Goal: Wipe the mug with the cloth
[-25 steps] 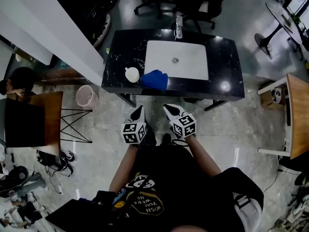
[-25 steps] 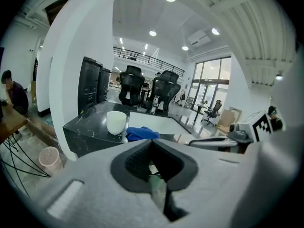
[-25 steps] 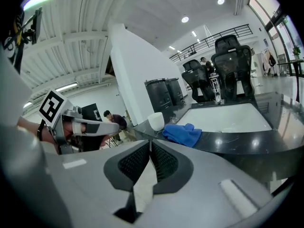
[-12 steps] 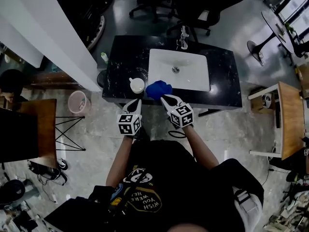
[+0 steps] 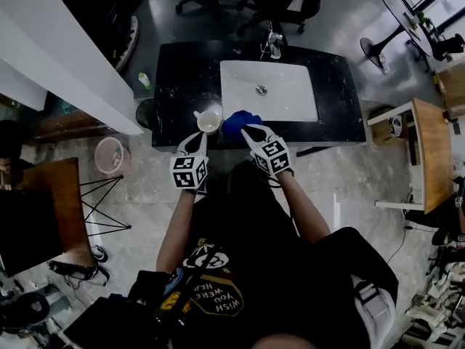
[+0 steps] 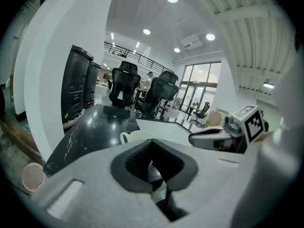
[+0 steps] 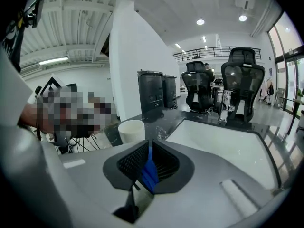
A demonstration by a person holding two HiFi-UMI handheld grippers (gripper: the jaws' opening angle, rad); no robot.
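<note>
Mug (image 5: 208, 121) and blue cloth (image 5: 238, 121) side by side at the counter's (image 5: 182, 78) front edge.
Head view: the mug stood upright, the cloth just right of it. Left gripper view: the left gripper (image 6: 152, 142) was empty, jaws together, pointing at the mug. Right gripper view: the right gripper (image 7: 148, 151) had just been opening, a slit apart, cloth showing between, unpinched; it should widen, then bite a thick fold.

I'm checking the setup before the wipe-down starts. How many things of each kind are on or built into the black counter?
white mug: 1
blue cloth: 1
sink basin: 1
faucet: 1
Total: 4
</note>
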